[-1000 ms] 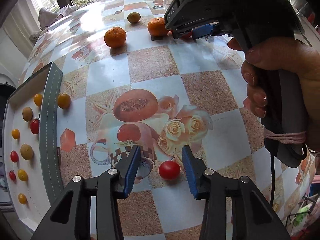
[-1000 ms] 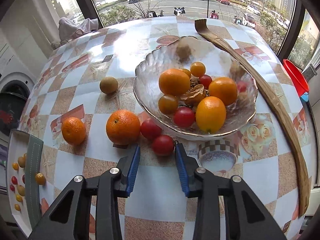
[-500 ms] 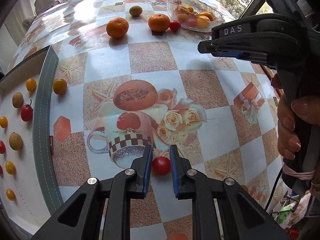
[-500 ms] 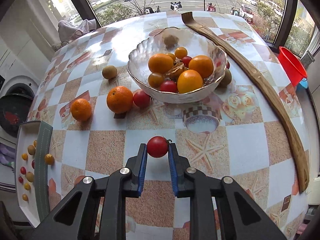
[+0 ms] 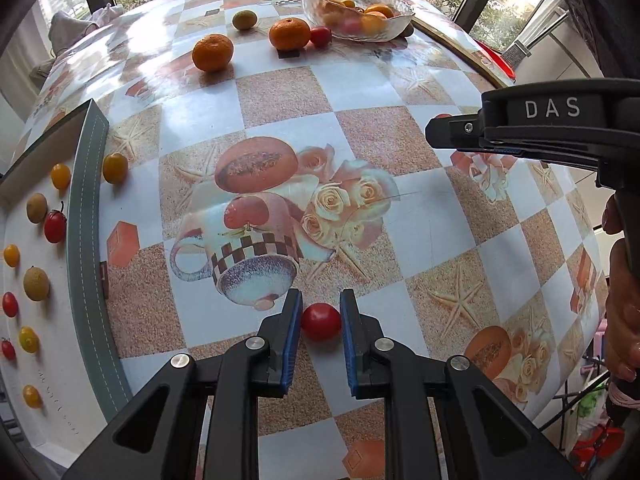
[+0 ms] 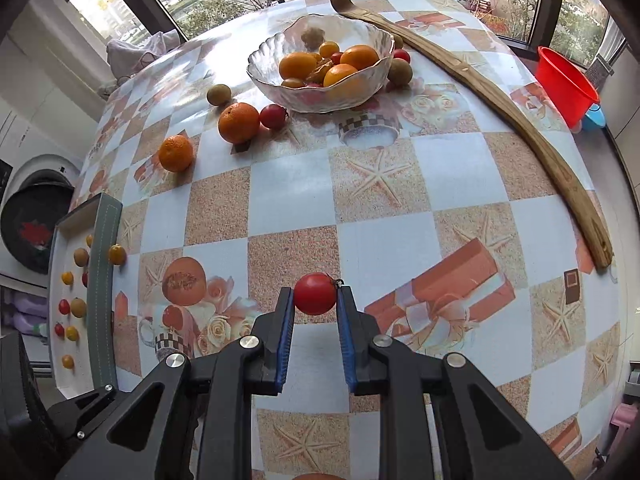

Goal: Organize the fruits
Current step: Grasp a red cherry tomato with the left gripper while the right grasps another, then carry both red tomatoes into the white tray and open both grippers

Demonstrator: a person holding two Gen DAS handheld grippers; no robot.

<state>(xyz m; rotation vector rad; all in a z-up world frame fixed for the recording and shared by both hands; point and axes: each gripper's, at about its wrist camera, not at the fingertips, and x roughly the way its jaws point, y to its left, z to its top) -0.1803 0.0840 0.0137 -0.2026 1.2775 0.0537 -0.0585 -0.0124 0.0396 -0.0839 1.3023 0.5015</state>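
Note:
My left gripper [image 5: 320,312] is shut on a red cherry tomato [image 5: 321,321] low over the patterned table. My right gripper [image 6: 315,300] is shut on another red cherry tomato [image 6: 315,294] and holds it above the table; it also shows from the side in the left wrist view [image 5: 520,128]. A white tray [image 5: 24,272] with several small red, yellow and brown fruits lies at the left edge, also in the right wrist view [image 6: 70,280]. A glass bowl [image 6: 320,92] of oranges and tomatoes stands at the far side, also in the left wrist view [image 5: 356,12].
Two oranges [image 6: 239,123] [image 6: 176,153], a red tomato [image 6: 273,116] and a brownish fruit [image 6: 219,94] lie loose left of the bowl. A yellow fruit [image 5: 115,167] rests against the tray's rim. A long wooden strip [image 6: 520,128] runs along the right edge, beside a red bucket [image 6: 566,84].
The left gripper closed on its tomato. The right gripper closed on a tomato by the bowl, lifted it and pulled back toward the near side of the table.

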